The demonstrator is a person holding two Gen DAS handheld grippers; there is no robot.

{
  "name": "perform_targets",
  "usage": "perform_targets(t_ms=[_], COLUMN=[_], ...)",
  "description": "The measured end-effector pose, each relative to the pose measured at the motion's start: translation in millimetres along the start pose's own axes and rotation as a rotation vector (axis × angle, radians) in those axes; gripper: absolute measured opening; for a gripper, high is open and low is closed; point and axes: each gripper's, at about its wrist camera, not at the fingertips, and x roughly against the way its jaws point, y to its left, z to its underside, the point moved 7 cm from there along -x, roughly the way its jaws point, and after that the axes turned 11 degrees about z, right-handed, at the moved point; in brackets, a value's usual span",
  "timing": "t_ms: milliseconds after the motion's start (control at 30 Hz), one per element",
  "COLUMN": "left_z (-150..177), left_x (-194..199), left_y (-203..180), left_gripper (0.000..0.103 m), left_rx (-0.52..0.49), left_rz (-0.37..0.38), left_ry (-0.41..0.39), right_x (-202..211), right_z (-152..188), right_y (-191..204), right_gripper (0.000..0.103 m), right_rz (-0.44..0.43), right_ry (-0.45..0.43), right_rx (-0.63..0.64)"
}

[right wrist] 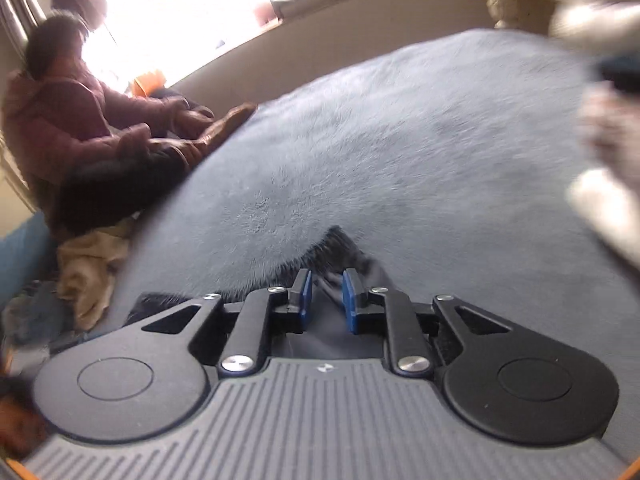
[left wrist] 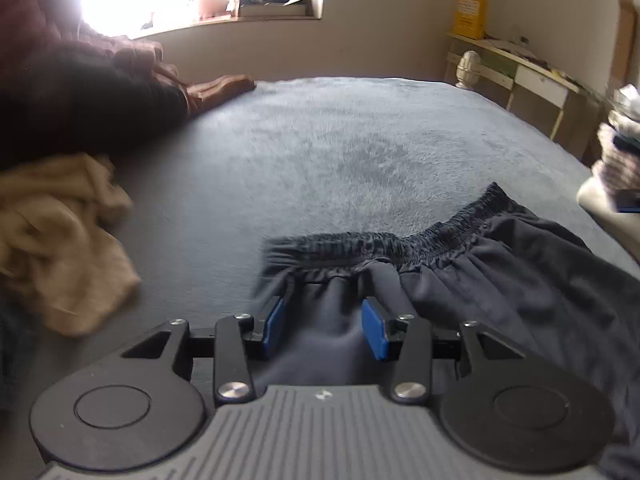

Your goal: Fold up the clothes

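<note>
Dark navy shorts [left wrist: 500, 276] with a gathered elastic waistband [left wrist: 400, 244] lie on the grey-blue fleece bed cover [left wrist: 340, 152]. My left gripper [left wrist: 324, 326] is open, its blue pads [left wrist: 374, 330] either side of the cloth just below the waistband's left end. In the right wrist view, my right gripper [right wrist: 325, 300] has its blue pads [right wrist: 349, 300] a narrow gap apart with a fold of the dark shorts [right wrist: 344, 252] between them; whether they pinch it is unclear.
A crumpled beige garment [left wrist: 60, 240] lies left on the bed. A seated person in a maroon jacket [right wrist: 60, 120] is at the far left by the window. A stack of folded clothes [left wrist: 618, 152] is at the right edge. A desk [left wrist: 532, 68] stands beyond.
</note>
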Motion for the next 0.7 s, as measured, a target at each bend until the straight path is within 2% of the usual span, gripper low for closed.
perform_targets(t_ms=[67,133,200,267,333,367,433,567,633,700], left_z=[0.4,10.5,25.9,50.1,81.1,97.4,129.8,200.1,230.5,254.9], left_x=[26.8,52.7,80.1,106.5,129.9,139.6,159.1,181.2,186.0,190.8], left_y=[2.8,8.7,14.6,17.2,17.2,17.0,16.5,9.7,5.5,2.1], left_gripper=[0.049,0.049,0.05,0.052,0.06,0.064,0.064,0.064,0.064,0.064], left_rx=[-0.011,0.015,0.048,0.066,0.1,0.128,0.184,0.323,0.356,0.368], left_rz=[-0.024,-0.028,-0.023,-0.013,0.02,0.04,0.08,0.173,0.19,0.19], left_ry=[0.017,0.053,0.097,0.153,0.203,0.23,0.284,0.34,0.373,0.391], right_x=[44.2,83.5,122.3,147.5,163.2,165.0,167.1,157.6,163.5,170.1], right_z=[11.7,26.1,49.7,80.4,112.4,130.6,167.4,241.2,268.7,287.0], right_y=[-24.1,-49.1,-67.3,-68.0,-58.8,-50.6,-33.3,4.5,24.9,42.5], right_gripper=[0.017,0.02,0.022,0.024,0.026,0.03,0.031,0.034,0.036,0.049], right_rz=[0.002,-0.037,-0.154,-0.271,-0.366,-0.389,-0.425,-0.428,-0.421,-0.398], right_ry=[-0.013,-0.009,0.002,0.041,0.101,0.145,0.237,0.414,0.464,0.479], right_rx=[-0.028,-0.12,-0.263,-0.354,-0.386,-0.393,-0.405,-0.387,-0.353,-0.288])
